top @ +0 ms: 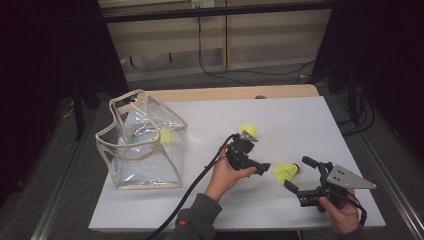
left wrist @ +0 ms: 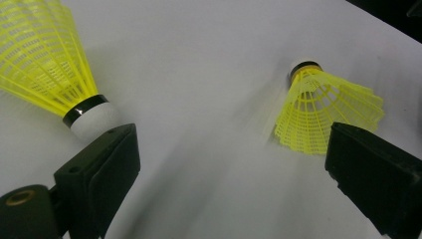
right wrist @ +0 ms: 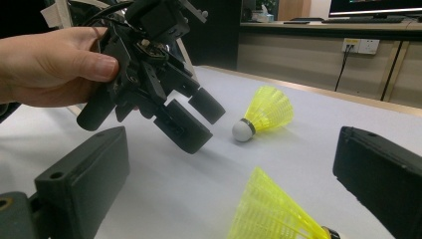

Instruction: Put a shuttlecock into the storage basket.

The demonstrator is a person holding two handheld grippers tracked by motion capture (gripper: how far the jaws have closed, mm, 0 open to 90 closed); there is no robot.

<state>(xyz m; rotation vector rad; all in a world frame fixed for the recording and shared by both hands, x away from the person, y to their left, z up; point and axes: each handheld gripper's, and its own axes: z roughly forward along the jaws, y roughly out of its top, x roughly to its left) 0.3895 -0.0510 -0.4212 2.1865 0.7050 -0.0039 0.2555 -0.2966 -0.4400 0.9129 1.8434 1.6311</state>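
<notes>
At the near edge of the white desk (top: 280, 115), we hold our right gripper (top: 298, 174) spread wide around a yellow shuttlecock (top: 286, 172) lying on its side; the jaws stand on either side of it and touch nothing. Our left gripper (top: 252, 150), tilted down toward the middle of the desk, is also wide open and empty, with a second shuttlecock (top: 248, 131) lying just beyond it, its white cork close beside one jaw in the left gripper view. Near the desk's left edge stands a clear bag (top: 142, 142) with something yellow (top: 167, 136) inside.
</notes>
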